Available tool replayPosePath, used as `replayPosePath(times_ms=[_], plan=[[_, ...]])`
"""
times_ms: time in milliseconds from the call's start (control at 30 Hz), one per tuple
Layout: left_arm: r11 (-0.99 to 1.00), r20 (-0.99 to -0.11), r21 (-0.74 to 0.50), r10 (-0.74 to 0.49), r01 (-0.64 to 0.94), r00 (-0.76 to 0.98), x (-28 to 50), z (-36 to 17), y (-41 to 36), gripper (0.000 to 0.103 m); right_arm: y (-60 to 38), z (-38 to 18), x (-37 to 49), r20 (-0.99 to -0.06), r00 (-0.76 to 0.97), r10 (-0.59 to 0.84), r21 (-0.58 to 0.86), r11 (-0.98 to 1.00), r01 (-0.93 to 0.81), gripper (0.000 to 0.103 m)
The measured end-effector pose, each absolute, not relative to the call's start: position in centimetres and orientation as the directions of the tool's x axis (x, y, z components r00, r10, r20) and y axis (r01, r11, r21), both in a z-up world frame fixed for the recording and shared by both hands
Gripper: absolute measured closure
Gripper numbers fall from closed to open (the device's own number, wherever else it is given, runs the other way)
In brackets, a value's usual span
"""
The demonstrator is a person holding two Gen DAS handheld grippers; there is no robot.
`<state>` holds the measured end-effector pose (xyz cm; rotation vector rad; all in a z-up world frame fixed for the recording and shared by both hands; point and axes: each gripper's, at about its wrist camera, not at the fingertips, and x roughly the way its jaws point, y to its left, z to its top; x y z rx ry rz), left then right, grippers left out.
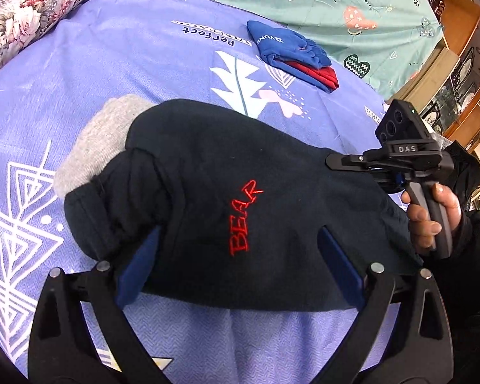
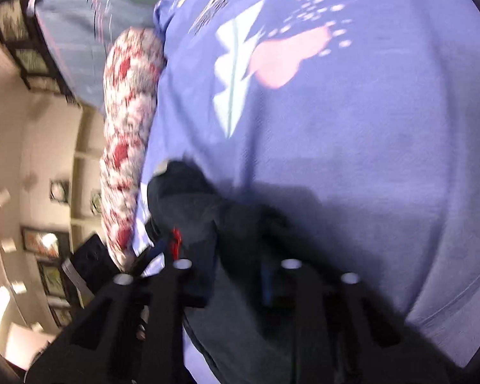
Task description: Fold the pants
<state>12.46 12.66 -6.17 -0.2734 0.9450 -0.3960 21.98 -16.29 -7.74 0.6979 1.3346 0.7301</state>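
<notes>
- Left gripper (image 1: pixel 236 265): black linkage arms with blue pads; jaws spread wide, straddling the near edge of the pants without clamping them.
- Dark navy fleece pants (image 1: pixel 240 198), folded into a thick rounded bundle with red "BEAR" embroidery (image 1: pixel 244 216), lie on the lavender patterned bedsheet (image 1: pixel 112 64); a grey knit lining (image 1: pixel 102 140) protrudes at the far-left end.
- Right gripper (image 2: pixel 236 275): its own view is motion-blurred, with dark fabric between the fingers; whether it is clamped cannot be told. In the left view it sits at the pants' right end, handle in the right hand (image 1: pixel 432 214).
- Surroundings: folded blue-and-red garment (image 1: pixel 294 54), floral bolster (image 1: pixel 32 9), teal quilt (image 1: pixel 336 6), wooden cabinet (image 1: pixel 457 64) cut off at the frame edge.
</notes>
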Motion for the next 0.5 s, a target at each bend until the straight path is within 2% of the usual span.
replayPosePath(times_ms=[167,233,300,400,500], plan=[[0.911,-0.749,-0.354,-0.412,0.212,0.519,12.5,-6.2,12.1,0.006,-17.0,-7.5,22.1,-0.623,0.157,0.766,0.768,0.637,-0.061,0.093],[0.911,-0.747,-0.357,-0.412,0.209,0.521,12.5,-6.2,12.2,0.006,-18.9,-6.9,22.6,-0.673,0.239,0.7,0.716,0.698,-0.03,0.094],[0.909,-0.745,-0.362,-0.416,0.208,0.522,12.5,-6.2,12.3,0.006,-20.6,-6.1,22.9,-0.671,0.284,0.685,0.713,0.701,-0.009,0.094],[0.908,-0.743,-0.365,-0.417,0.207,0.523,12.5,-6.2,12.3,0.006,-20.7,-3.2,21.8,-0.678,0.319,0.662,0.681,0.729,-0.067,0.093],[0.905,-0.739,-0.373,-0.423,0.205,0.524,12.4,-6.1,12.4,0.006,-17.3,-1.4,19.5,-0.674,0.264,0.69,0.673,0.721,-0.165,0.093]])
